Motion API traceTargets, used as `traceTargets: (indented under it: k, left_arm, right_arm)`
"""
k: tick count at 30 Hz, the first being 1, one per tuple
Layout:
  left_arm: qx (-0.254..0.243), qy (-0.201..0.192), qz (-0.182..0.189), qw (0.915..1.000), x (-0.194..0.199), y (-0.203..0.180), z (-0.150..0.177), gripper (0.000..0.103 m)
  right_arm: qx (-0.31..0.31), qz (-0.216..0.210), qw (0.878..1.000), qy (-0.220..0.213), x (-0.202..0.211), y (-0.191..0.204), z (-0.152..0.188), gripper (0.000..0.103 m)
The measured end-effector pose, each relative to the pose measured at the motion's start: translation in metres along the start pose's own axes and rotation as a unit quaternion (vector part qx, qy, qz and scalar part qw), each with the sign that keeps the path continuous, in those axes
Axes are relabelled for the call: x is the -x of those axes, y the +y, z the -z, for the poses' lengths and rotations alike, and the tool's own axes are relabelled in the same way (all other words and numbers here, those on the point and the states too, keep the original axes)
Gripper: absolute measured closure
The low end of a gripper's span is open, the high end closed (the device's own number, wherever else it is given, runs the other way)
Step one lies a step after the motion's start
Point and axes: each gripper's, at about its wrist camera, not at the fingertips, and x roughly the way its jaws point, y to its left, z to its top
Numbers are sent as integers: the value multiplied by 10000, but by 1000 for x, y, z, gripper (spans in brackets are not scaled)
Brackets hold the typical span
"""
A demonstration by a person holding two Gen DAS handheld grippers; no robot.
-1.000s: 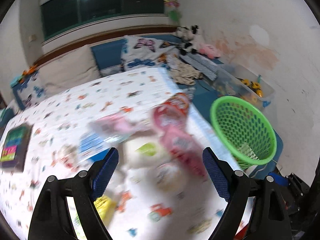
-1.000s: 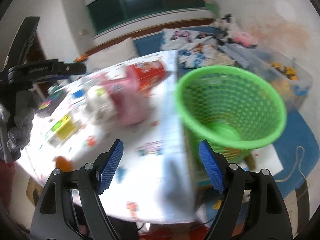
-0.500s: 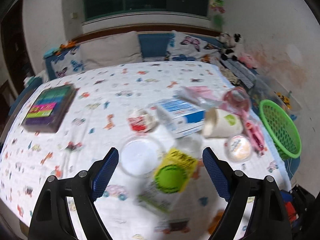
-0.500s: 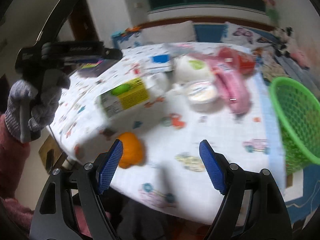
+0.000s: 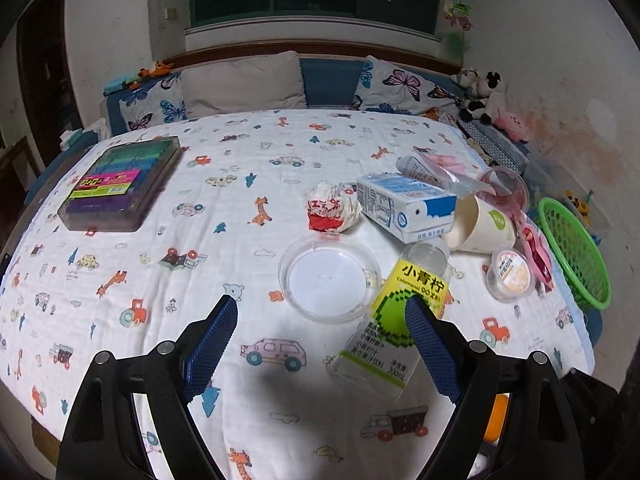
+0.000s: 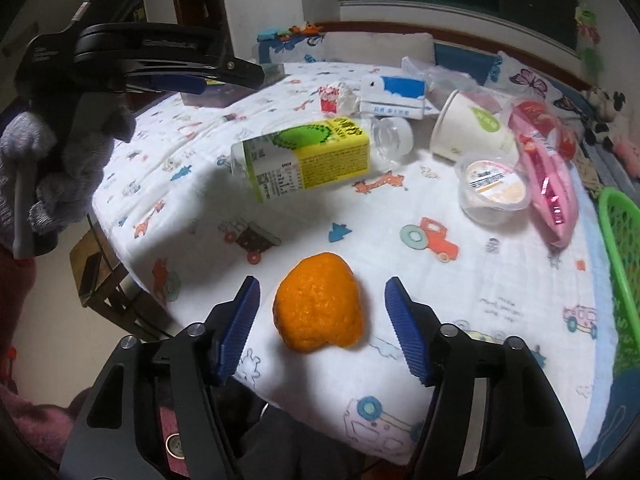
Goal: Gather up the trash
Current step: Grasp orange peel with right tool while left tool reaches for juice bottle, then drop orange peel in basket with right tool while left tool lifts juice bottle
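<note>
We close right tool round orange peel, pads not yet touching; left tool spread, empty. Next: pinch, carry to green basket.

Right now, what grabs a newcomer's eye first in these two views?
The orange peel near the table's front edge, lying between the right gripper pads as its jaws close, not yet touching. Behind it sits a cluster of trash around the yellow-green drink carton, lying on its side. The green basket hangs off the table's right edge.
</note>
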Motion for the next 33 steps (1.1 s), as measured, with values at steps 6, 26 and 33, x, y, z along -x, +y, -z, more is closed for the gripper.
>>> traceTargets:
  k: [6,26,33]
  left_arm:
    - [-304,79,212,9993,-7,-12,7,19]
    - [-1339,567,340,9888,-73,-70,-6,19]
    - [-1452,674,374,9864,-83,-75,-3,34]
  right_arm:
    - [-5,-45,10000,71,-7,0,1,55]
    - [-884,334,9951,-297,45,-65,3,61]
    - [-1181,586,9903,-429,62,-91,9,61]
